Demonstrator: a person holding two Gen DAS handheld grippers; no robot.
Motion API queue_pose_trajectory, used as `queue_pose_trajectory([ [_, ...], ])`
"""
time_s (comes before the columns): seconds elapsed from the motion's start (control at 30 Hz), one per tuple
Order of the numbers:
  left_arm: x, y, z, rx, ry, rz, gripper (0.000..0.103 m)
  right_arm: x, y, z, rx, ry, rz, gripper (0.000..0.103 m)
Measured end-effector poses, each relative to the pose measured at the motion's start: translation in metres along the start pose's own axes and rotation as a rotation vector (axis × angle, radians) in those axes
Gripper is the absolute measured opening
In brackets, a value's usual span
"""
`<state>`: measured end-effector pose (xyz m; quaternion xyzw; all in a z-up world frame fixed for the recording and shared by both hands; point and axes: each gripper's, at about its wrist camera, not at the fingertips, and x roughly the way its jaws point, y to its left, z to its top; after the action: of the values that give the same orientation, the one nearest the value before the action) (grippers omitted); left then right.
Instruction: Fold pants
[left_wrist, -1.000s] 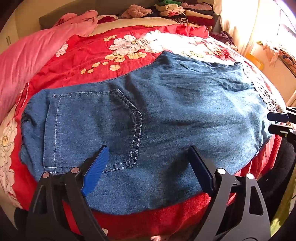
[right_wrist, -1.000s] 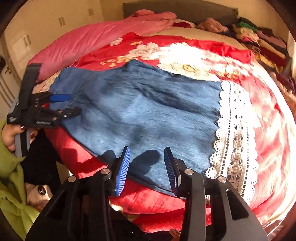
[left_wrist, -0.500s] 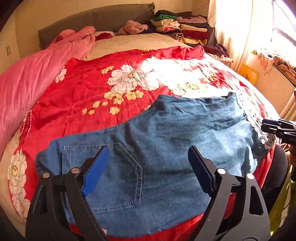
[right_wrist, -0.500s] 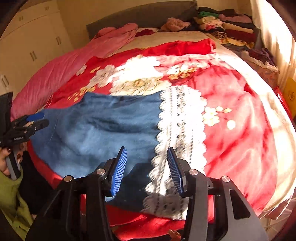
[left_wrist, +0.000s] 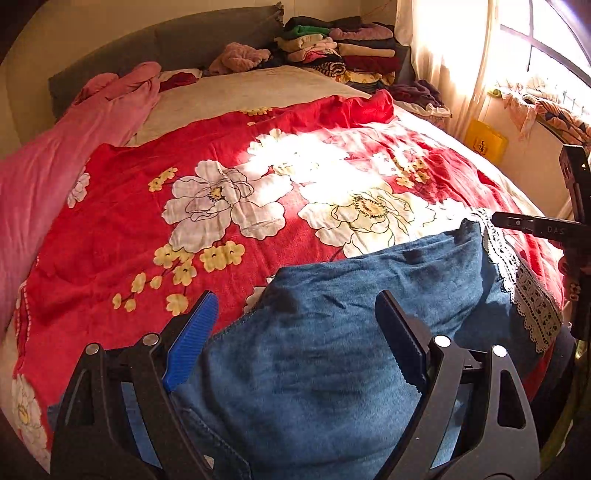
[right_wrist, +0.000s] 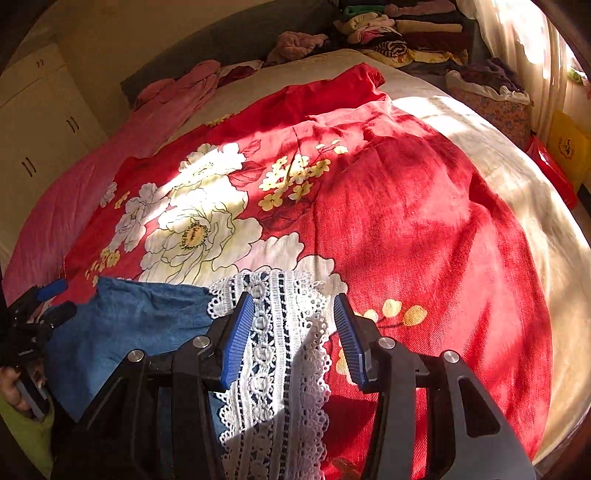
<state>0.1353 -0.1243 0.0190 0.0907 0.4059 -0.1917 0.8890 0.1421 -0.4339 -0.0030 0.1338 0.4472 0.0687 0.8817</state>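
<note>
Blue denim pants (left_wrist: 317, 354) with a white lace hem (left_wrist: 532, 295) lie across the near edge of a bed with a red floral cover (left_wrist: 207, 206). My left gripper (left_wrist: 295, 339) is open above the waist end of the pants, with denim between and below its blue pads. My right gripper (right_wrist: 293, 339) is open over the lace hem (right_wrist: 280, 332), with the lace between its pads. The denim (right_wrist: 125, 325) shows left of it in the right wrist view. Each gripper shows at the edge of the other's view.
A pink quilt (left_wrist: 55, 162) lies along the left side of the bed. Stacks of folded clothes (left_wrist: 332, 48) sit by the headboard at the back right. A curtained window (left_wrist: 461, 55) is to the right. White cupboards (right_wrist: 40, 122) stand to the left.
Both grippers have drawn back toward the bed's near edge and tilted up, so the pants now sit low in both views. The right gripper has shifted from denim onto the lace hem.
</note>
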Motion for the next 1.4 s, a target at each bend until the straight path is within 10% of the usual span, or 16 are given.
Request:
queue_pose_trajectory([
  [0.33, 0.065, 0.018, 0.007, -0.119, 0.094, -0.088, 0.078, 0.016, -0.013, -0.008, 0.045, 0.004, 0.086, 0.040],
  [0.57, 0.059, 0.004, 0.000, -0.146, 0.064, -0.146, 0.003, 0.012, -0.003, -0.016, -0.023, -0.016, 0.074, 0.022],
  [0.8, 0.035, 0.001, 0.018, -0.096, -0.036, -0.086, 0.001, -0.017, 0.010, -0.011, -0.101, -0.179, 0.002, 0.016],
  [1.17, 0.085, 0.012, 0.004, -0.143, 0.030, -0.051, 0.003, 0.025, 0.013, -0.011, -0.175, -0.042, -0.172, 0.025],
  [1.3, 0.068, 0.020, 0.003, -0.182, 0.014, -0.035, 0.026, 0.014, 0.006, -0.015, -0.132, -0.091, -0.206, 0.051],
  [1.4, 0.041, 0.029, 0.000, -0.205, -0.036, -0.011, 0.039, -0.008, -0.006, -0.017, -0.061, -0.171, -0.190, 0.053],
])
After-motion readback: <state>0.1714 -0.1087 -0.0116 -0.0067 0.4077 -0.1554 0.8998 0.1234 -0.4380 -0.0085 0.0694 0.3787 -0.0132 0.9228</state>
